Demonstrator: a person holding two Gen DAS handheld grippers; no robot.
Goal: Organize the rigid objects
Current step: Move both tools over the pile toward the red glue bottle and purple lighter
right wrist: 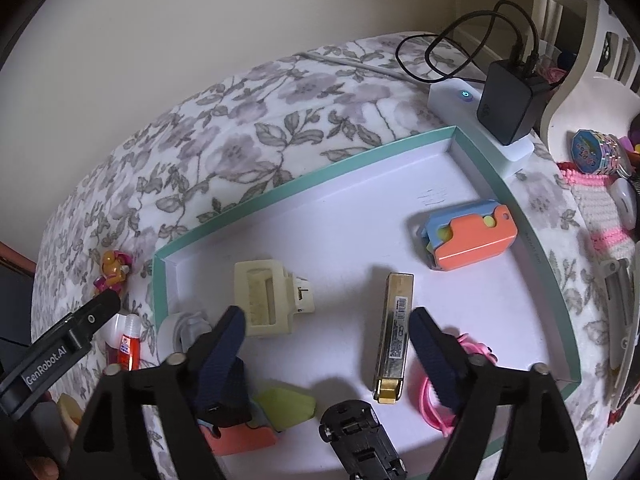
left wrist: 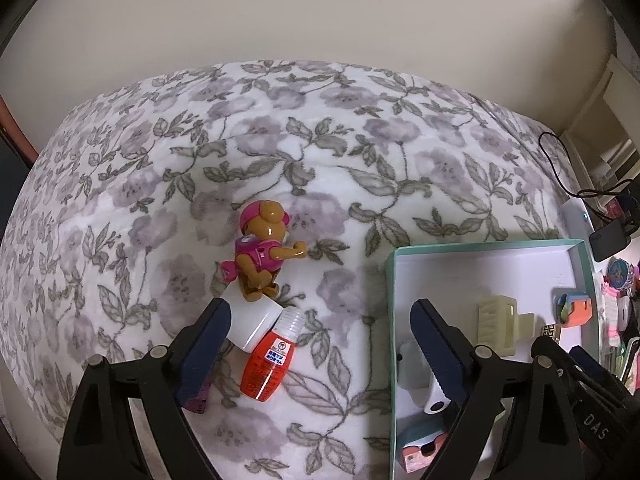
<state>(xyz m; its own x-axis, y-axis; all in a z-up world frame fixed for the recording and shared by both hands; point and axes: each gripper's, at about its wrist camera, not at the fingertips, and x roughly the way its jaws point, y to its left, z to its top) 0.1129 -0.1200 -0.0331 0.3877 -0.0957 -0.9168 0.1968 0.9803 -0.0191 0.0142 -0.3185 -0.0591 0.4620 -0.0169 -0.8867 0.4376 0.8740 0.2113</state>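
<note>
Holding two orange-blue toys (right wrist: 468, 236): tray (right wrist: 280, 192).

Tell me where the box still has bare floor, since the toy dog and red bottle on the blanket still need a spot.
Free: the far end of the box, between its far wall, the cream clip and the orange-and-blue gadget. Also a strip between the clip and the gold bar. The near end is crowded: black toy car, green piece, pink band.

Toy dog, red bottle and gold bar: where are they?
Toy dog (left wrist: 262, 254): left wrist view, on its pink vest.
Red bottle (left wrist: 266, 364): left wrist view, on its label.
Gold bar (right wrist: 394, 336): right wrist view, on its long middle.
</note>
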